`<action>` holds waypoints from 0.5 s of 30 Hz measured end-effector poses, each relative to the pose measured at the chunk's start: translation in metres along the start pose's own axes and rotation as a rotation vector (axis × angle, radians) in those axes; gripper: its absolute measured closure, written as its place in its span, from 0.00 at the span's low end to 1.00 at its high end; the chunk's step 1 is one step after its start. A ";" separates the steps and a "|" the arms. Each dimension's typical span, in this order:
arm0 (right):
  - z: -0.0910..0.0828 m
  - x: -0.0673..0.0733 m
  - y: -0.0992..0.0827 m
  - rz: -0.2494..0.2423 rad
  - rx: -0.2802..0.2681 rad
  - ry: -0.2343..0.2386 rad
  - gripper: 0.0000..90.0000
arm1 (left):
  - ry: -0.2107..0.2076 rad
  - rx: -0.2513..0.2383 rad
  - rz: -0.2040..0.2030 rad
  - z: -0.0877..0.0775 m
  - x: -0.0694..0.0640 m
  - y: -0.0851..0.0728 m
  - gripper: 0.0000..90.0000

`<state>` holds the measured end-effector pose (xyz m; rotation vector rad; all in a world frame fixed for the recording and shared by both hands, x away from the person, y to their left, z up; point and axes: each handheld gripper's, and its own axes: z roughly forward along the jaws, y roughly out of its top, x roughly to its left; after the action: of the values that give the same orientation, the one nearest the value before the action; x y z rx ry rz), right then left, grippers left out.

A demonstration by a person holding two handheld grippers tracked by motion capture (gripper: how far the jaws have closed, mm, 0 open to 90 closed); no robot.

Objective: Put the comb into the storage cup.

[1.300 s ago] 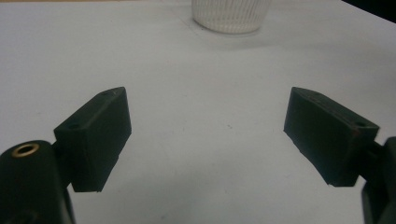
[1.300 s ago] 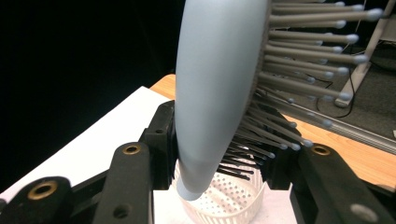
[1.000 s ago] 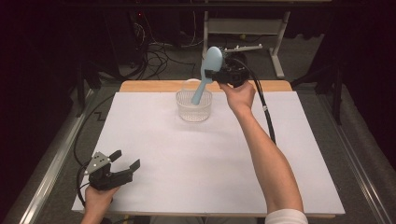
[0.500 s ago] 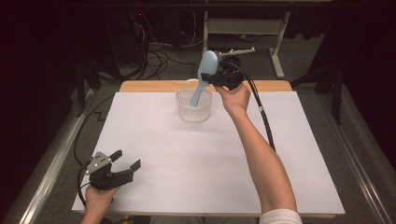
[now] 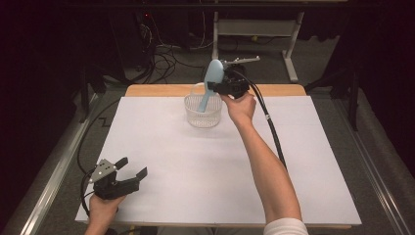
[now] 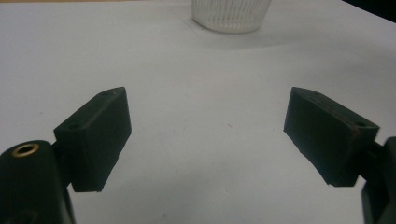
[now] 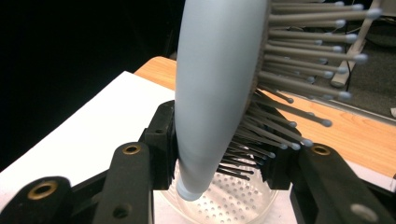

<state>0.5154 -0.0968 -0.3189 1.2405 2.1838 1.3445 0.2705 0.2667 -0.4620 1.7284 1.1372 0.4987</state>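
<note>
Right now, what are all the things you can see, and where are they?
hairbrush: one, pale blue with grey bristles, held tilted, handle end down in the basket
basket: one, clear ribbed plastic with a holed bottom, far middle of the table
table: one, white top with a wooden far edge
cables: several, black, on the floor behind the table
desk frame: one, pale grey, on the floor at the back
left tongs: black, open, holding nothing, near left corner
right tongs: black, shut on the hairbrush, above the basket
</note>
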 end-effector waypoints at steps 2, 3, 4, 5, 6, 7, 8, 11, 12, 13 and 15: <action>0.002 0.000 -0.002 0.001 0.008 -0.004 0.62 | 0.000 -0.006 -0.002 -0.001 0.000 0.000 0.16; 0.003 0.000 -0.003 0.000 0.011 -0.005 0.62 | -0.001 -0.007 -0.003 -0.001 0.000 0.000 0.16; 0.004 0.000 -0.003 -0.001 0.013 -0.005 0.62 | -0.002 -0.004 -0.002 0.000 0.000 0.000 0.16; 0.005 0.000 -0.004 -0.001 0.015 -0.006 0.62 | -0.002 -0.001 -0.001 0.000 0.000 0.000 0.16; 0.006 0.000 -0.005 -0.004 0.014 -0.006 0.62 | -0.001 -0.001 0.000 0.000 0.000 0.000 0.16; 0.007 0.000 -0.006 -0.002 0.014 -0.007 0.62 | -0.002 -0.001 0.000 0.000 0.000 0.000 0.16; 0.008 0.000 -0.007 0.000 0.015 -0.009 0.62 | -0.003 -0.002 -0.001 0.000 0.000 0.000 0.16; 0.012 -0.001 -0.009 0.006 0.016 -0.010 0.62 | -0.002 0.000 -0.001 0.001 0.000 0.000 0.16; 0.013 0.000 -0.010 0.009 0.017 -0.010 0.62 | -0.003 -0.001 -0.002 0.000 0.000 0.000 0.16; 0.014 -0.001 -0.011 0.011 0.017 -0.010 0.62 | -0.003 -0.001 -0.002 0.000 0.000 0.000 0.16; 0.016 -0.001 -0.013 0.017 0.019 -0.009 0.62 | -0.003 0.002 0.000 0.001 0.000 0.000 0.16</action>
<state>0.5189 -0.0907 -0.3380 1.2718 2.1899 1.3253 0.2709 0.2663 -0.4623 1.7303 1.1355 0.4951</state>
